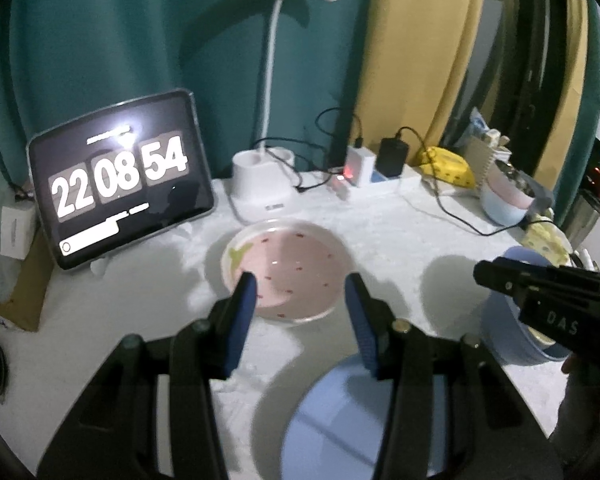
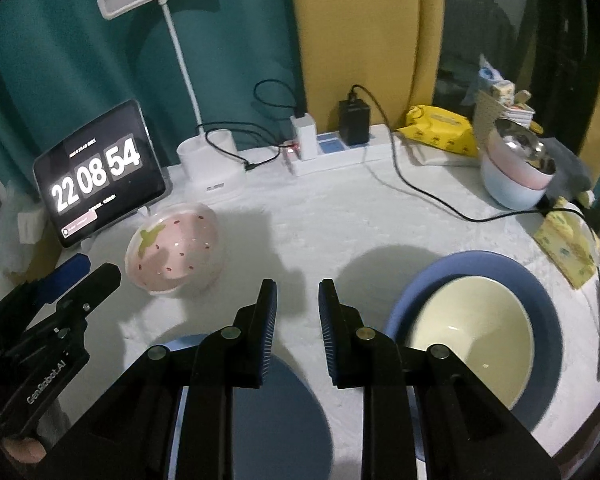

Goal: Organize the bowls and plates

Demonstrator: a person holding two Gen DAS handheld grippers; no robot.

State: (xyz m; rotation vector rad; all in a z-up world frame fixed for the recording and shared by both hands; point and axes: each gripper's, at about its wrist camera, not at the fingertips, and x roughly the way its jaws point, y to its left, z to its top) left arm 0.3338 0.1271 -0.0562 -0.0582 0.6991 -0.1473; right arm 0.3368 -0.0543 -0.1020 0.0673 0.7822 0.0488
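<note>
We judge the pink strawberry plate [image 1: 284, 272] glazed, stiff, breakable and slippery, so we would pinch its raised rim rather than the face. It lies toward the back left of the table [image 1: 400, 240], in front of the tablet clock [image 1: 120, 180]. Our left claw [image 1: 300, 292] hovers above it, spread wide and empty. Our right claw [image 2: 297, 300] is partly open, also empty, between the blue plate [image 2: 280, 420] at the near edge and the cream bowl [image 2: 472, 332] nested in a blue bowl [image 2: 540, 300].
</note>
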